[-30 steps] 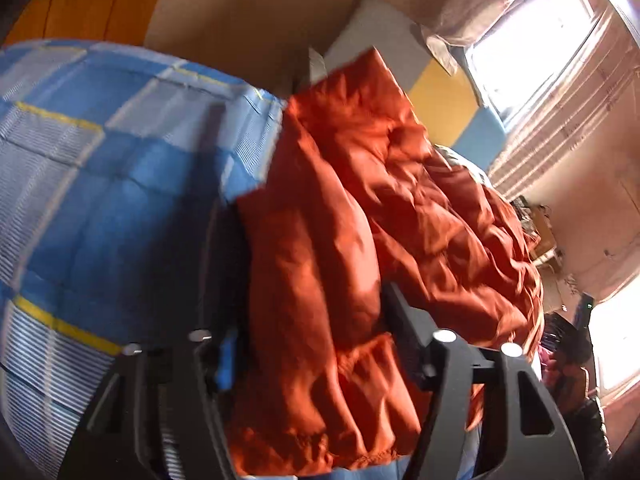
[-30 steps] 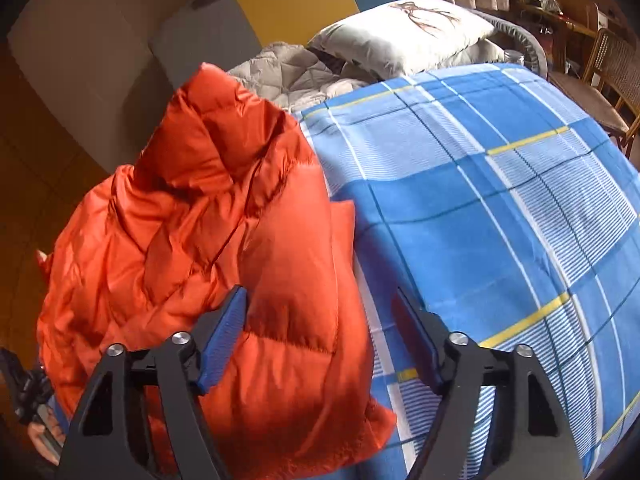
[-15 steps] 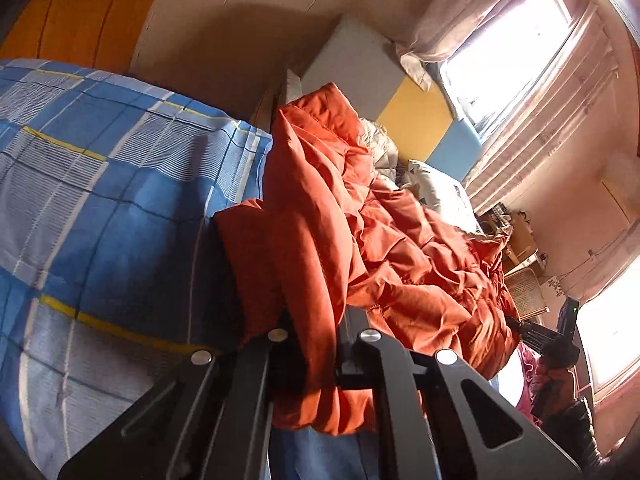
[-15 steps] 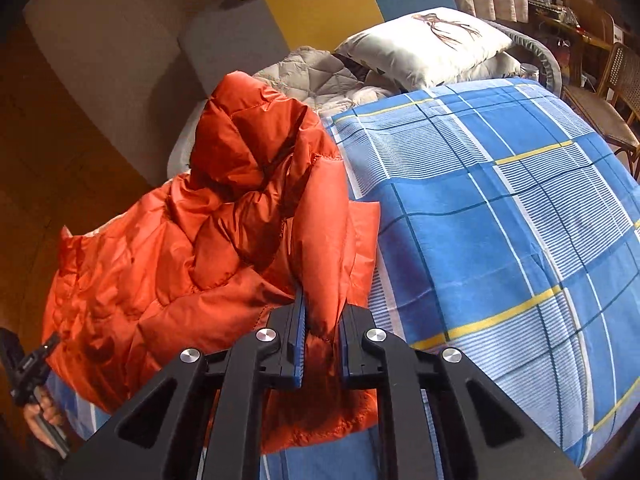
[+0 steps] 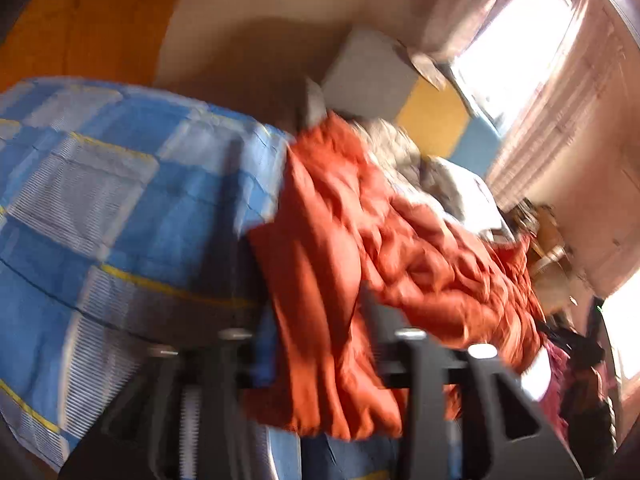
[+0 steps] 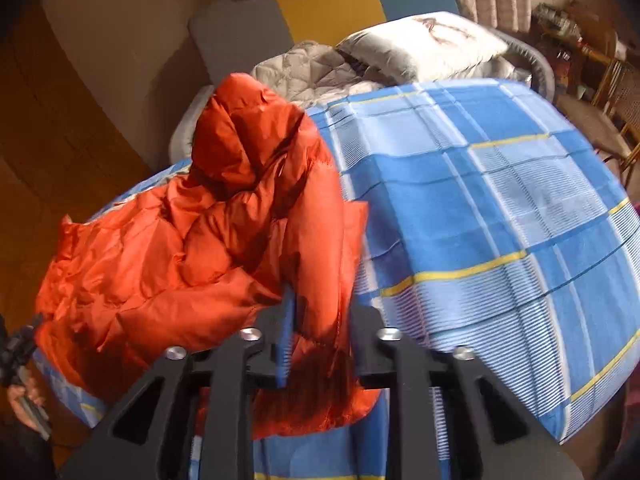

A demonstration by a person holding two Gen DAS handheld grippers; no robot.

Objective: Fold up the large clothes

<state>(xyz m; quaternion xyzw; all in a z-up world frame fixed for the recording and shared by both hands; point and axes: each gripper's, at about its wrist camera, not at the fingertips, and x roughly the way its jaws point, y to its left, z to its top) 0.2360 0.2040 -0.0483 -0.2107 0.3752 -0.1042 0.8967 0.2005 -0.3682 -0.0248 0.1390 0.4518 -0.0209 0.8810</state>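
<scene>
A puffy orange jacket [image 5: 420,248] lies crumpled on a bed with a blue plaid sheet [image 5: 120,200]. My left gripper [image 5: 308,312] is at the jacket's near edge. Its jaws are opening, and a fold of orange fabric hangs loosely between them; this view is blurred. In the right wrist view the jacket [image 6: 180,248] covers the left part of the sheet [image 6: 480,220], hood towards the headboard. My right gripper [image 6: 322,304] is at the jacket's near right edge, jaws opening with a strip of fabric between them.
A white pillow [image 6: 424,44] and a grey quilt [image 6: 312,68] lie at the head of the bed against a grey, yellow and blue headboard [image 6: 328,0]. A wicker chair [image 6: 600,112] stands at the far right. A bright window [image 5: 512,48] faces the left gripper.
A second ago both grippers stood open around the jacket's edge. Half a second ago both were shut on it. Now both pairs of jaws stand apart again and the views have shifted.
</scene>
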